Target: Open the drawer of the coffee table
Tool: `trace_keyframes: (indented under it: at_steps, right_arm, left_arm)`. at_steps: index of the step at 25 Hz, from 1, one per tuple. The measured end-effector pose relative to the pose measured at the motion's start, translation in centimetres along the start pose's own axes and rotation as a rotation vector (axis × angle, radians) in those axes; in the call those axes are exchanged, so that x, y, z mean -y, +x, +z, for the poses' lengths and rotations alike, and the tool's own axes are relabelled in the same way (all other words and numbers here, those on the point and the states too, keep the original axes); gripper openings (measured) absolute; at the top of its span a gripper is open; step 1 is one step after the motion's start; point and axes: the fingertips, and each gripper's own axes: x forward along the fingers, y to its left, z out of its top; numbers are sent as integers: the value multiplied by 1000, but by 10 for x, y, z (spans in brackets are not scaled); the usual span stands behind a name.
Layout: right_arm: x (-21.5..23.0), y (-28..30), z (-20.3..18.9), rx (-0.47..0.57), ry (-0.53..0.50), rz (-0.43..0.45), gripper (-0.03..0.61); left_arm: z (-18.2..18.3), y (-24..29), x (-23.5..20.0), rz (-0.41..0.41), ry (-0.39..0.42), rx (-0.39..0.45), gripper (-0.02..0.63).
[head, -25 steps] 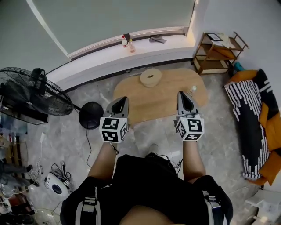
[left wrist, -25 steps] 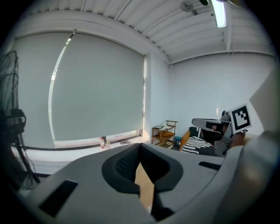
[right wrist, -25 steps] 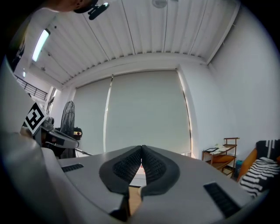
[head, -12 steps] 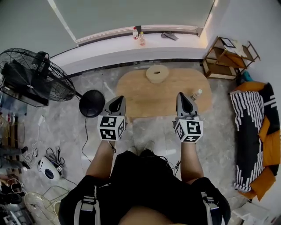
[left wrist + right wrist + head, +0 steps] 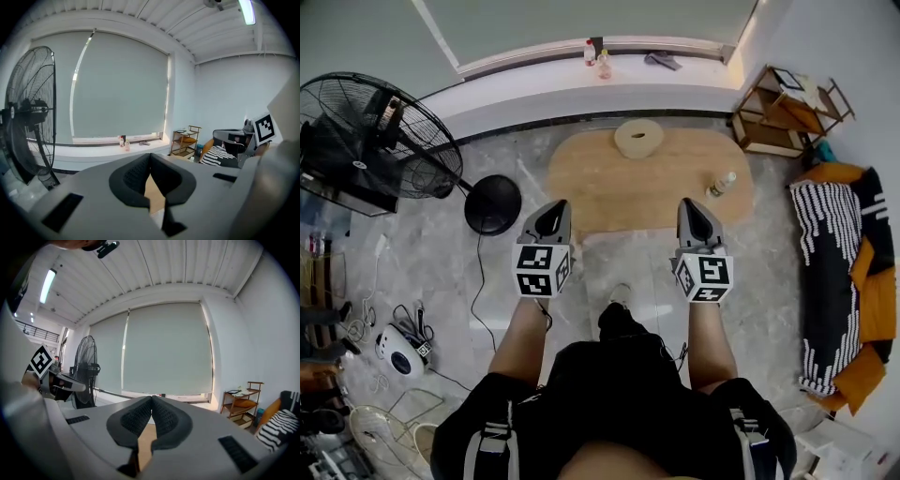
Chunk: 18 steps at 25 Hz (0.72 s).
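The oval wooden coffee table [image 5: 619, 187] stands ahead of me on the marble floor; seen from above, its drawer is hidden. My left gripper [image 5: 553, 210] hangs over the table's near left corner, and my right gripper [image 5: 688, 204] over its near edge at the right. Both are shut with nothing between the pads. In the left gripper view the black pads [image 5: 136, 176] meet at the tips of the left gripper [image 5: 150, 157], with a strip of tabletop showing below. The right gripper [image 5: 151, 402] looks the same in its own view.
On the table lie a round ring-shaped object [image 5: 638, 138] and a small bottle [image 5: 720, 184]. A standing fan [image 5: 366, 141] with black base [image 5: 492, 204] is at the left. A wooden shelf [image 5: 783, 112] and striped bedding [image 5: 834, 253] are at the right. Cables and a device [image 5: 398, 342] lie near left.
Both grippers have sunk a little and stayed shut. The head view has swung, so the table now lies slightly farther ahead of the tips and the fan shows more fully.
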Motion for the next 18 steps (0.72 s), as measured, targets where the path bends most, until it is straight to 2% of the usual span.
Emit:
trace_keyframes:
  at_steps: [5,10,15,18]
  right_arm:
    - [-17,-22,-37,-35,43,-21,15]
    - [-29,-36,-68,-70,45,9,15]
    - [-17,-20,-104,-65,35,43,15]
    - [-15,-1,-147,-45,22,53,15]
  left_arm:
    - [-37,-28,-18,52,-8,-16,21]
    - [-81,-41,-17,57,-56,-71,21]
    - [-110,-18,-17,56,-50,-62,21]
    - [-144,7,-26,58,-37,-30,21]
